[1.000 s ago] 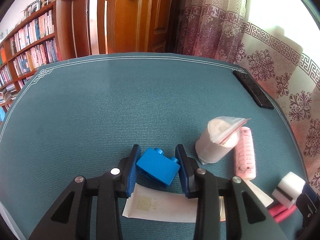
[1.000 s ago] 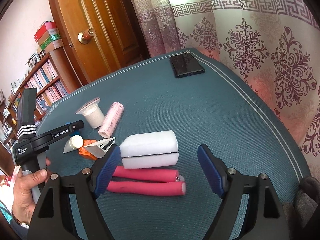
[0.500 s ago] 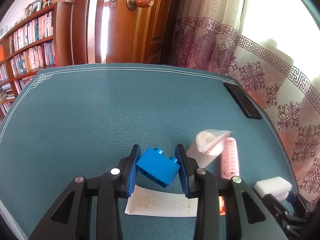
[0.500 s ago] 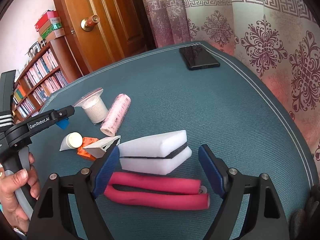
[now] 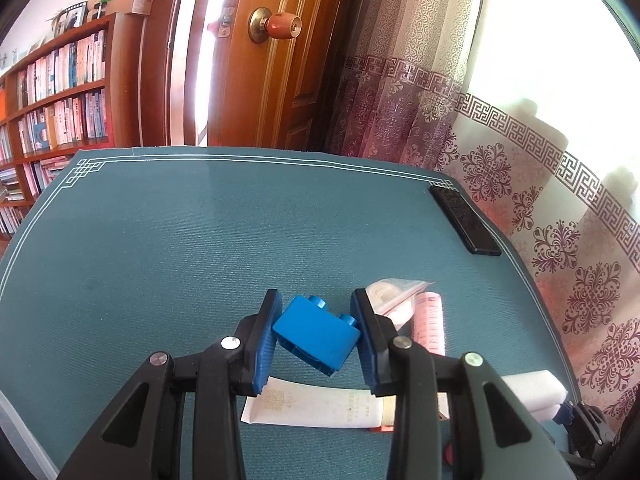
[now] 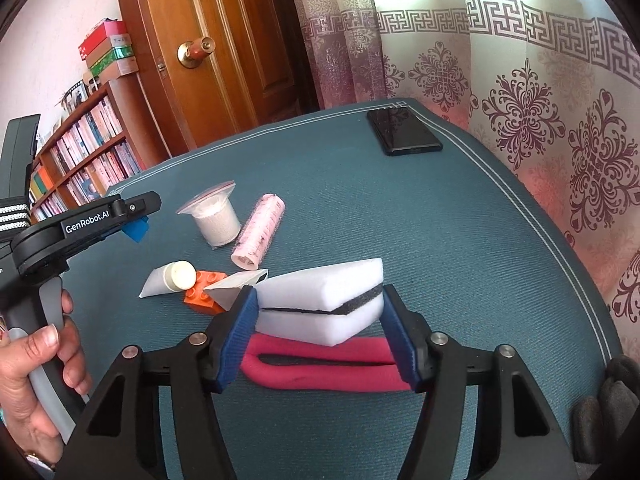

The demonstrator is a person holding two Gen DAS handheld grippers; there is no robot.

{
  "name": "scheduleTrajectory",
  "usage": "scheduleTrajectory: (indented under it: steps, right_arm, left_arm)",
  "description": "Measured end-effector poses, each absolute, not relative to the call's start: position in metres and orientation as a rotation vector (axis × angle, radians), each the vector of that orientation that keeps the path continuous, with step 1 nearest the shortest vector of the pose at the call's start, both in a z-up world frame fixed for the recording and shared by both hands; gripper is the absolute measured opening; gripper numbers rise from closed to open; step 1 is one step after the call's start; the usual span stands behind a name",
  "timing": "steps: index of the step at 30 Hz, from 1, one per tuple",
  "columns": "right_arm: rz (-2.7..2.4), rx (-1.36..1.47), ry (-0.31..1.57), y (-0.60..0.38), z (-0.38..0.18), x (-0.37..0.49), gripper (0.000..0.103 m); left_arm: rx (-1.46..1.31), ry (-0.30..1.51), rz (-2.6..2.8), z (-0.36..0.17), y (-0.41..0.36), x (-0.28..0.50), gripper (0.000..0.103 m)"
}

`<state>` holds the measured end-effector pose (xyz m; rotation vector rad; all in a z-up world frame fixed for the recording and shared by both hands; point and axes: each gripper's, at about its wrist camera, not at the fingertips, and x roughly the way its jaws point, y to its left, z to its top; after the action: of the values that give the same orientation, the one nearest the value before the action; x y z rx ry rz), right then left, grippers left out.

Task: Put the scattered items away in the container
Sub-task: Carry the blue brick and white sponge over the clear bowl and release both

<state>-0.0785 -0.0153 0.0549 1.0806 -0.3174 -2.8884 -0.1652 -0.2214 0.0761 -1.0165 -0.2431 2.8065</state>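
Left tongs (image 5: 316, 332): narrow gap, both blue pads pressed on a blue toy brick (image 5: 316, 336); brick tilted, studs toward 1 o'clock, held clear above the worktop (image 5: 160, 240).
Right tongs (image 6: 320, 328): moderately apart, pads flanking a white sponge block (image 6: 320, 304) with a dark middle layer; pads touch or nearly touch its ends, and whether they grip it cannot be told. Sponge sits on a folded red foam roller (image 6: 320, 368).
Left hand (image 6: 36, 384): seen at 8 o'clock in the right wrist view, wrapped round the grey handle of the left tool.
Containers: no bin or box visible in either view. A clear zip bag (image 6: 214, 220) holding white pads stands at 11 o'clock from the sponge.
Scattered items: pink roller (image 6: 258, 238) just beside the bag; white tube (image 6: 168, 278) with cream cap, touching an orange brick (image 6: 202, 292); a grey-white wedge-shaped packet (image 6: 234, 284) overlaps the brick.
Other: black phone (image 6: 404, 132) at 1 o'clock, near the worktop edge, well apart from the rest.
Writing: "GenRobot.AI" on the left tool's arm; tube print too small to read.
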Motion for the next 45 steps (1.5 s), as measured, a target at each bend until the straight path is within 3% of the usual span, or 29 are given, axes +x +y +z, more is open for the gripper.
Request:
scheduleTrajectory:
  steps: [19, 45]
  right_arm:
    - [-2.800, 0.978, -0.328, -0.059, 0.083, -0.042, 0.065]
    - [-2.457, 0.918, -0.167, -0.203, 0.082, -0.011, 0.065]
  left_arm:
    - [-0.867, -0.262, 2.871, 0.113, -0.243, -0.129, 0.040]
    - [-1.020, -0.176, 3.164, 0.101, -0.382, -0.025, 0.040]
